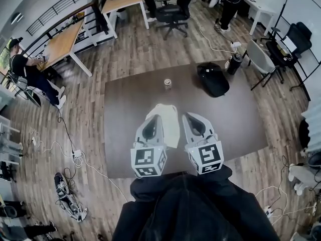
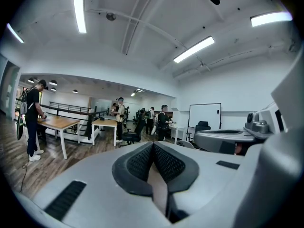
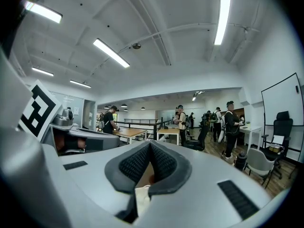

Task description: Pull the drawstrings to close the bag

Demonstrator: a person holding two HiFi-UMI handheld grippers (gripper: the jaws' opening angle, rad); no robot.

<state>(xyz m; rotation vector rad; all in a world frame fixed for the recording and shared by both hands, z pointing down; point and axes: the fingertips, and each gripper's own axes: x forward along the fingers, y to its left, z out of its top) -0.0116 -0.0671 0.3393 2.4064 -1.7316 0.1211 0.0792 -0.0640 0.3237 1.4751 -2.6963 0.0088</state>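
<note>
**Both grippers clamped on cream cord, bag not yet cinched**

The left gripper (image 1: 155, 120) is clenched: its own view shows the ribbed pads pressed together on a thin cream strip, which I take to be the left drawstring (image 2: 159, 189). The right gripper (image 1: 190, 118) is likewise clenched, with a scrap of cream cloth or cord, probably the right drawstring (image 3: 141, 197), caught low between its pads. Both point roughly level and sit side by side.

The bag (image 1: 169, 124) lies slack on the tabletop (image 1: 125, 134), midway between the left and right edges and in the half nearer the front edge, its near end between the two grippers. A small can (image 1: 167, 83) stands towards the far edge, and a black backpack (image 1: 213, 79) sits near the far right corner.

Risks from here:
- Each hold looks thin, so a sharp tug could slip the cord out of the pads.
- Nothing pins the light bag down, so it may lift or slide towards the front edge instead of closing.
- An uneven pull could bunch the mouth to one side.
</note>
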